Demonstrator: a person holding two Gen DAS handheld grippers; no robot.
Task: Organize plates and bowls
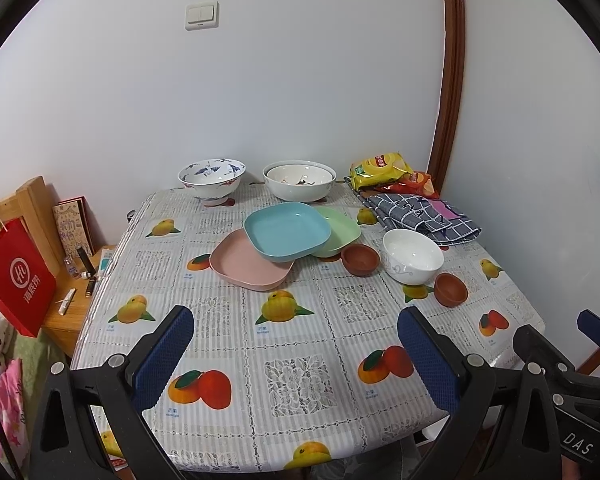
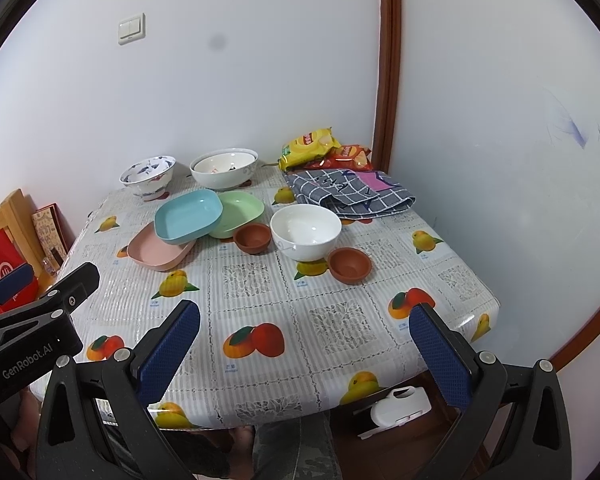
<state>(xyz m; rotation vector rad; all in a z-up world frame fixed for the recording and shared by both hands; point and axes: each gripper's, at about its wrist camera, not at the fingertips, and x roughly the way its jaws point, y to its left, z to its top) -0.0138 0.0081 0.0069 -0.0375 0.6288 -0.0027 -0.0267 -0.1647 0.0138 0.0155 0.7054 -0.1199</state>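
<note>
Blue-padded left tool (image 1: 296, 338) spread wide, nothing between fingers, hovering over near edge of desk (image 1: 300, 360), touching nothing. Right tool (image 2: 304, 332) likewise spread wide & empty, above near desk edge, also visible at right edge of left view.

Mid-desk: blue plate (image 1: 286, 230) tilted, resting on pink plate (image 1: 250, 270) at front-left & overlapping green plate (image 1: 338, 236) at back-right. Brown cup (image 1: 360, 259) just right of green plate; white bowl (image 1: 412, 254) just beside it; 2nd brown cup (image 1: 451, 289) at white bowl's front-right, near touching.

Back edge: blue-patterned bowl (image 1: 211, 179) at left, big white bowl (image 1: 299, 180) w/ smaller bowl nested inside at right. Back-right corner: snack bags (image 1: 384, 170), checked cloth (image 1: 424, 216) in front of them
</note>
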